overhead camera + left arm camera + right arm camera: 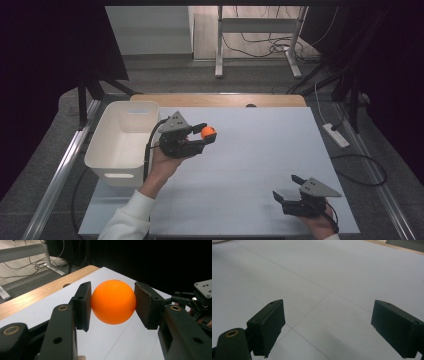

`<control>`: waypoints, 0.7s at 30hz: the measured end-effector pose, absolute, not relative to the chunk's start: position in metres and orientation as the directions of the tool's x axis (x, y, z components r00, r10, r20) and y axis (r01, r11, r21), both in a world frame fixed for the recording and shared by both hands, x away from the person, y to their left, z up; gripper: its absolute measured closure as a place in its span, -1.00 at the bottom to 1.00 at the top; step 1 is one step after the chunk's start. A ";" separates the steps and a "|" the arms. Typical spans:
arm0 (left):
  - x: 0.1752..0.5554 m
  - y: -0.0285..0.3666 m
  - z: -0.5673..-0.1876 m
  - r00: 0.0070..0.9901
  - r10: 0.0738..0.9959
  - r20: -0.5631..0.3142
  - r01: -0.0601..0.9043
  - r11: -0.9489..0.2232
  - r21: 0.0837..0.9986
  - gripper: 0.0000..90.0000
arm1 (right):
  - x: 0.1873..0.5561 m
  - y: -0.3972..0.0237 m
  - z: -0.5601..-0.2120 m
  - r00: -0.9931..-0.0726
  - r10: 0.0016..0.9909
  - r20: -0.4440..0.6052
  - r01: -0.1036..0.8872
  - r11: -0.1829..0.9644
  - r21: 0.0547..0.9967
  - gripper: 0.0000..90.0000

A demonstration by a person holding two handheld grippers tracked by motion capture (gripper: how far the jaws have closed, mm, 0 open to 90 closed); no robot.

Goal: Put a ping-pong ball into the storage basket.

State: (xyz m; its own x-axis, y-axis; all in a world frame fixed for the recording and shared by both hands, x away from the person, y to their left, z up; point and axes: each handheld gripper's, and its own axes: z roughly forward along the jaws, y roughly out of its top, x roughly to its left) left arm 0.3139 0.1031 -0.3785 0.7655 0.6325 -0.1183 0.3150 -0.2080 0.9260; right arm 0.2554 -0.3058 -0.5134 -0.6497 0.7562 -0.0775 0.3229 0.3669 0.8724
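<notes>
In my left claw (206,136) I hold a small round orange ball (208,132) with a smooth, matt surface, probably plastic. The two black pads press on it from opposite sides, at its widest line, so the claw is closed on the ball. I judge the ball to be light and quite stiff, because the pads make no dent in it. A smooth sphere can slip or roll out easily, so the good place to take it is exactly across the middle, as now; a grip higher or lower would squeeze it out. It does not look fragile.

The ball is in the air above the pale grey table sheet (250,165), a little to the right of the white plastic bin (107,150), not touching either.

In the left gripper view the ball (113,301) has one even orange colour, with no mark.

My right claw (288,190) is open and empty, low over the sheet near the front right corner.
</notes>
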 end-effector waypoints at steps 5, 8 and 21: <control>0.313 0.109 -0.376 0.758 0.641 -0.118 0.313 -0.199 0.929 0.13 | 0.255 -0.306 -0.513 -0.649 0.756 -0.077 0.323 0.367 0.872 -0.75; 0.313 0.113 -0.375 0.753 0.648 -0.115 0.313 -0.199 0.929 0.13 | 0.255 -0.306 -0.513 -0.649 0.757 -0.078 0.323 0.367 0.872 -0.75; 0.313 0.127 -0.375 0.725 0.678 -0.118 0.325 -0.186 0.927 0.13 | 0.256 -0.307 -0.513 -0.644 0.761 -0.077 0.326 0.364 0.873 -0.75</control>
